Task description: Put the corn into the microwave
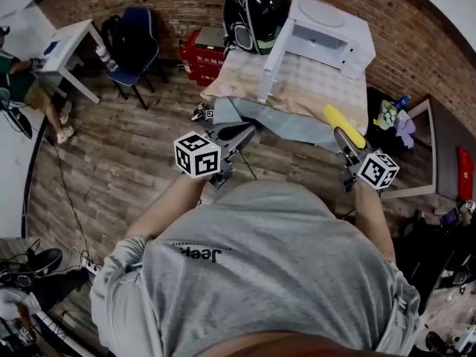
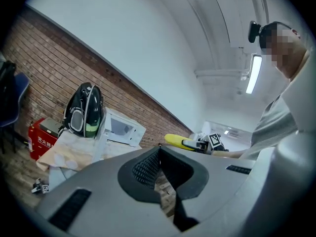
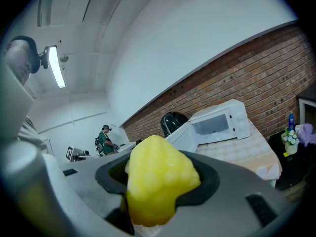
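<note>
Yellow corn cob [image 3: 157, 179], clamped in right tool [image 1: 343, 138], may clip white microwave's [image 1: 331, 28] open door [image 1: 271, 62]; left tool [image 2: 159, 149] closed, empty.

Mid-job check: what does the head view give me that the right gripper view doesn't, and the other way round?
Head view only: the left gripper and right gripper together, the person's grey shirt, a blue chair and a red box on the wood floor.
Right gripper view only: the jaws closed on the end of the corn up close, a ceiling lamp, and a person far off.
Both: the corn, the white microwave with its door open, and the black helmet.
</note>
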`<state>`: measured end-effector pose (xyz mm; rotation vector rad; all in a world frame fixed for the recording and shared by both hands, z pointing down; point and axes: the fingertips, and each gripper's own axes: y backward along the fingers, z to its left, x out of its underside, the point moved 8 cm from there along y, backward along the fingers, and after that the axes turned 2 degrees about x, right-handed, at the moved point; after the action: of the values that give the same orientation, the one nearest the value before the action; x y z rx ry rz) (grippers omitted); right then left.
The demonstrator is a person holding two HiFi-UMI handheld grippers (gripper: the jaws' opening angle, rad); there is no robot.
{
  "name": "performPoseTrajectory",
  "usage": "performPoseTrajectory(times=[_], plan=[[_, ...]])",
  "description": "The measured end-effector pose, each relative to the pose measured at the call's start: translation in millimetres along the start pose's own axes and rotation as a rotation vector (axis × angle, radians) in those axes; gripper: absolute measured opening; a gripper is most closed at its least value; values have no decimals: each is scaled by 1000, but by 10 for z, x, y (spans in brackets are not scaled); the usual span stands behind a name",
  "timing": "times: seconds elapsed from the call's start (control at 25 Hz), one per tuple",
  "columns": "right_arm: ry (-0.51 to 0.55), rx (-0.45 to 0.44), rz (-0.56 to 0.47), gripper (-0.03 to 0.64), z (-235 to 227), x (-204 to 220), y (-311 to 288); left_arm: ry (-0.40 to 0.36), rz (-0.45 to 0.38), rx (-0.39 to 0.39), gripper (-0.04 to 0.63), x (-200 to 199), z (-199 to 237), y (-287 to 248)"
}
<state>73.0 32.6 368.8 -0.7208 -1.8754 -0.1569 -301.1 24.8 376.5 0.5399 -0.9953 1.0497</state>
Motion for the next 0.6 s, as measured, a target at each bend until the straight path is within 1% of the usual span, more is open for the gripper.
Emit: performPoseTrajectory(times=[0.16,0.24,0.4,0.6], plan=[[-20,-11,5,241,-169,6,-143,14,7,-19,18,55,100,-20],[-25,-29,10,241,-314,17,-262,16,10,-43,18,96,142,-66],[-23,-105,17,241,-501,2,-535,22,9,-99,18,123,173,-136],[-46,-204,20,241,-891,-37,-736,-11,-3,-164,18,105,83,-419]])
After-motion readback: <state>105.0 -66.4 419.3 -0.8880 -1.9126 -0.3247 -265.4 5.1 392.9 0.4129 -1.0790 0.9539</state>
